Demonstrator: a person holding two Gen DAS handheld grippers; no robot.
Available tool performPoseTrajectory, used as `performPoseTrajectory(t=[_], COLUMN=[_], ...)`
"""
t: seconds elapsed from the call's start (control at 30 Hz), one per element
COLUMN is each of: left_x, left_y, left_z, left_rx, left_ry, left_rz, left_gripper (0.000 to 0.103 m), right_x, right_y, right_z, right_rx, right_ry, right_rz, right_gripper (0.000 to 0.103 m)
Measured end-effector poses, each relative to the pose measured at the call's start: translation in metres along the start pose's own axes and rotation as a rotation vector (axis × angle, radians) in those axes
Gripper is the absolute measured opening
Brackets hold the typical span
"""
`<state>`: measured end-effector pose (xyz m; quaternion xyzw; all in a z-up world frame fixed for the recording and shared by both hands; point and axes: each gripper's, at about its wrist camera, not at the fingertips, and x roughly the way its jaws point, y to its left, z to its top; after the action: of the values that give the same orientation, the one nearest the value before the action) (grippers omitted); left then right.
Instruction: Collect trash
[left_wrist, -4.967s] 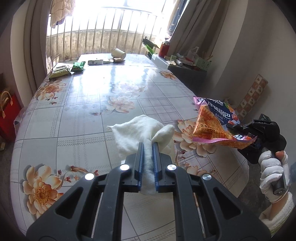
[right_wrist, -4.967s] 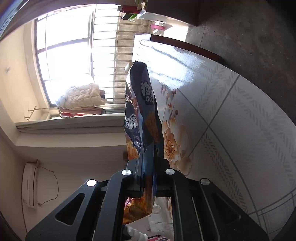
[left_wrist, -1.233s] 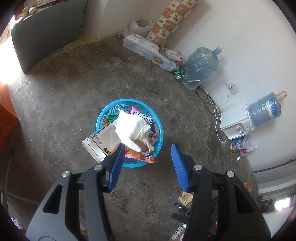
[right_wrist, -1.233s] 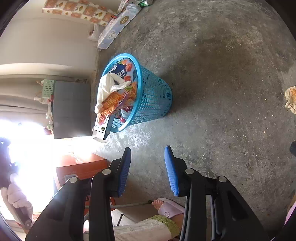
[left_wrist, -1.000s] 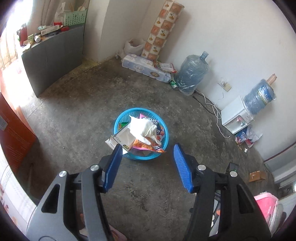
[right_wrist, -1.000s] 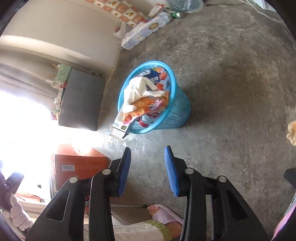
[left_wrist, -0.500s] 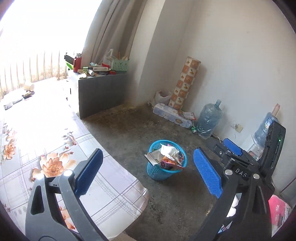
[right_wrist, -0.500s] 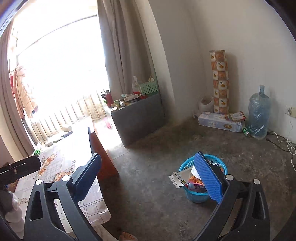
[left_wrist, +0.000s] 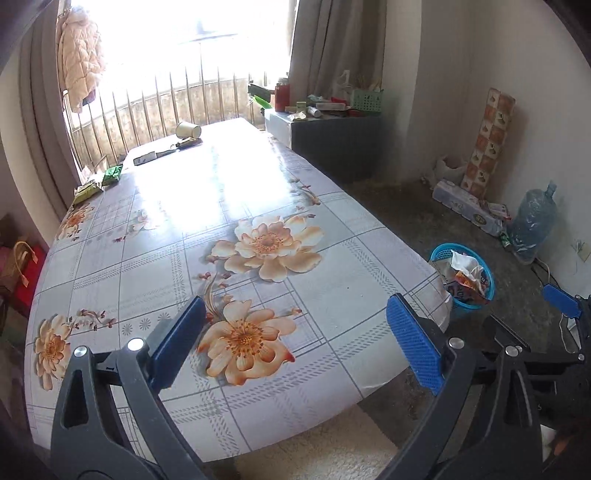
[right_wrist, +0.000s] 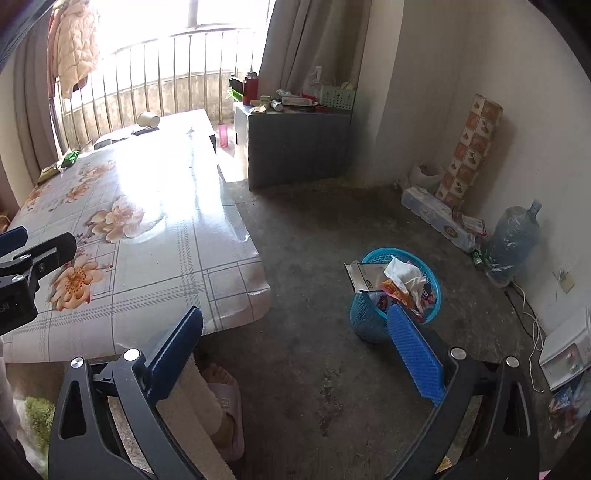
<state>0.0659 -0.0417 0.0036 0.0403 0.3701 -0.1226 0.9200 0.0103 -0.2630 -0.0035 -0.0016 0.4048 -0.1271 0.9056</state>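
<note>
The flowered table (left_wrist: 184, 229) fills the left wrist view. At its far end lie a paper cup (left_wrist: 188, 129), a white pack (left_wrist: 146, 158) and green packets (left_wrist: 112, 173). My left gripper (left_wrist: 295, 339) hangs open and empty over the table's near edge. My right gripper (right_wrist: 297, 343) is open and empty above the bare floor, between the table corner and the blue basket (right_wrist: 365, 321). The basket holds a white tissue (right_wrist: 404, 273), an orange snack bag (right_wrist: 399, 290) and a small box (right_wrist: 364, 275). That basket (left_wrist: 439, 253) also shows to the table's right.
A grey cabinet (right_wrist: 295, 144) with clutter on top stands by the curtain. A water bottle (right_wrist: 513, 236), a pack of rolls (right_wrist: 432, 214) and a patterned column (right_wrist: 469, 147) line the right wall. A person's slippered foot (right_wrist: 225, 406) is under the table edge.
The tissue and snack bag, held five seconds ago, now lie in the basket. Both grippers' jaws have spread wider, and both have swung up from the basket toward the table.
</note>
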Motion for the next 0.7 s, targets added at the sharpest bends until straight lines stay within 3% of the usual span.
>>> performPoseTrajectory(t=[0.23,0.7], left_x=[0.000,-0.007], left_y=[0.020,0.048], left_z=[-0.006,-0.009], left_rx=[-0.045,-0.157], left_ry=[0.082,0.098], left_rz=[0.085,0.161], left_gripper=[0.094,0.094], right_x=[0.000,-0.001], right_y=[0.012,-0.007], right_z=[0.000,0.005], right_rx=[-0.011,0.050], right_ry=[0.026,0.016], right_rz=[-0.018,-0.046], right_gripper=[0.097,0.097])
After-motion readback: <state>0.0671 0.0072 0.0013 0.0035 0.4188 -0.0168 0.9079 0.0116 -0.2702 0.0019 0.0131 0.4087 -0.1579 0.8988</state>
